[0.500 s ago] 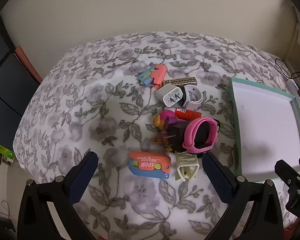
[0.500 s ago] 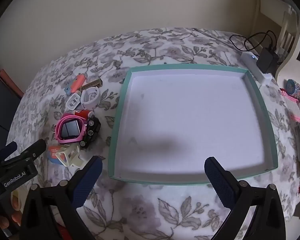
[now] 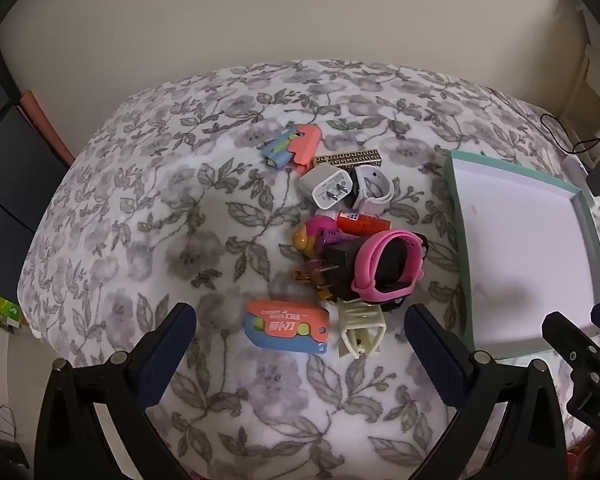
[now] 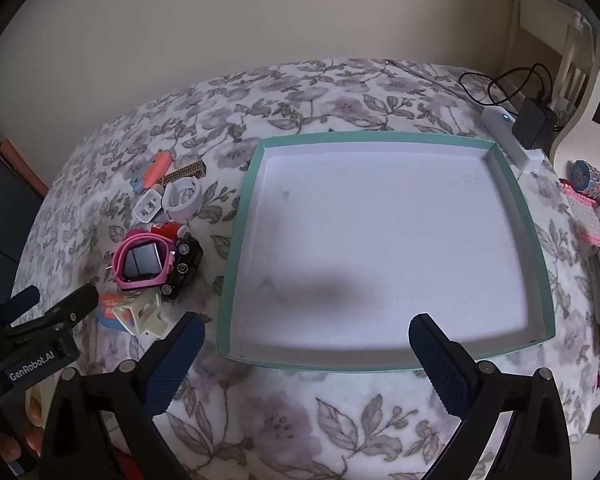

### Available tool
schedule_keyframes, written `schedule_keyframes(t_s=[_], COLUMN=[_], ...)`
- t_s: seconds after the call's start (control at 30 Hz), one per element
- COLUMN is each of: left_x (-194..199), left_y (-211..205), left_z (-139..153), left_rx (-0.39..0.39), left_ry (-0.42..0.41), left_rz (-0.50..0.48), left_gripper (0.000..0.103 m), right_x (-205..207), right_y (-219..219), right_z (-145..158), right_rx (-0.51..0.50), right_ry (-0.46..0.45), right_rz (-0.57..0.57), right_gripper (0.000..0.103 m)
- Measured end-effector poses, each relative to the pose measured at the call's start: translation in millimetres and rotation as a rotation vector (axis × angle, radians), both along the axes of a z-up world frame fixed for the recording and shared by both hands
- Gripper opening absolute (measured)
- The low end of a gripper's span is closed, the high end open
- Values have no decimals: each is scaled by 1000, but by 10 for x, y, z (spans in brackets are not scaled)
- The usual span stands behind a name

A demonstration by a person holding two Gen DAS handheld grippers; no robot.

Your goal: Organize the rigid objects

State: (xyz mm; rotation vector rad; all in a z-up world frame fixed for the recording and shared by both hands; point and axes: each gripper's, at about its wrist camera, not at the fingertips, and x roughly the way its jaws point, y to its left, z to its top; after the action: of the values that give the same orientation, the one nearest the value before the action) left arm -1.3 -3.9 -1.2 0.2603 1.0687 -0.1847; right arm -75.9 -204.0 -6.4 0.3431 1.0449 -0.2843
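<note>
Floral cloth [image 3: 148, 208] covers the surface under me. My left gripper [image 3: 300, 332] hangs with its jaws spread wide and gripping nothing, above an orange-and-blue toy knife [image 3: 286, 326] and a cream hair claw [image 3: 360, 330]. Just beyond them lies a heap: a pink watch [image 3: 388, 266], a black plug, a white charger [image 3: 328, 190] and a white band [image 3: 374, 188]. My right gripper [image 4: 306, 340] is equally wide and bare, over the near rim of the teal tray [image 4: 236, 240], which sits beside the heap.
</note>
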Motion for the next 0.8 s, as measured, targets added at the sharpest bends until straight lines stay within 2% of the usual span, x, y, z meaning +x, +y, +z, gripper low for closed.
schedule_keyframes(t_s=[0.3, 0.8], left_x=[-3, -2], left_y=[10, 22], left_z=[3, -13], left_rx=[-14, 13], left_ry=[1, 6], left_rz=[-10, -3], left_gripper=[103, 103], right_x=[-18, -20], right_y=[11, 15], right_z=[21, 23], right_rx=[-7, -12], right_ry=[-18, -20], right_rz=[-11, -5], right_gripper=[103, 103])
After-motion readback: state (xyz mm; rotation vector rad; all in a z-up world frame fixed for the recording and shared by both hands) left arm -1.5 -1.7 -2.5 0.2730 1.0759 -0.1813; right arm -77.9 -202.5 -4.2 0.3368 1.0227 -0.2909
